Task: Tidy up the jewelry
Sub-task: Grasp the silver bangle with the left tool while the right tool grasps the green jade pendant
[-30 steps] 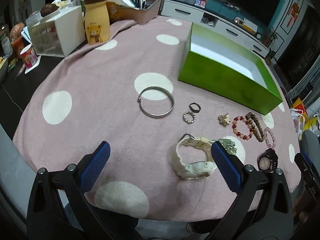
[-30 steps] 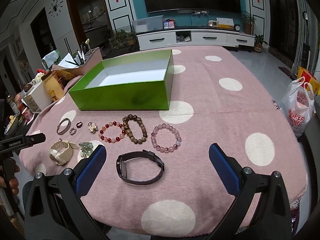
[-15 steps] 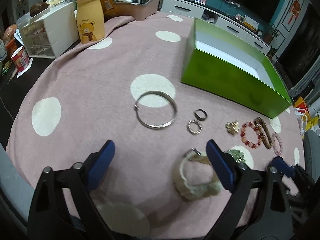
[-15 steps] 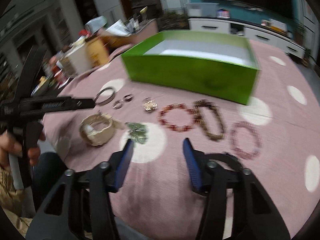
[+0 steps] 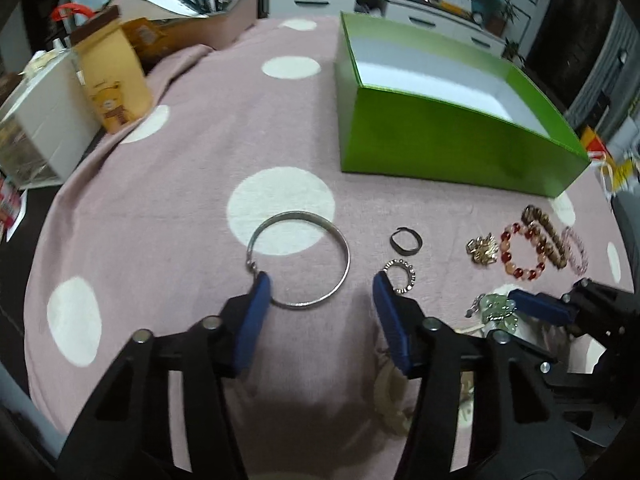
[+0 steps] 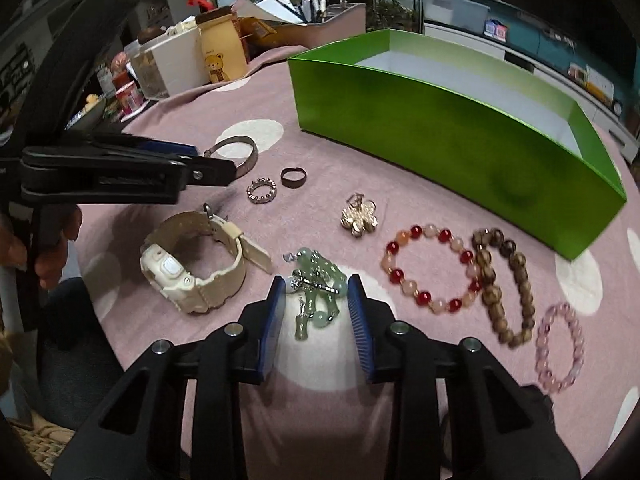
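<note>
Advanced and narrowed since the earlier frame: left gripper partly open, straddling near rim of silver bangle; right gripper narrow, bracketing jade pendant, contact not confirmable. Beyond both, green box shows nothing inside. Remaining ahead: watch, rings, brooch, bead bracelets. Nothing stowed yet.
</note>
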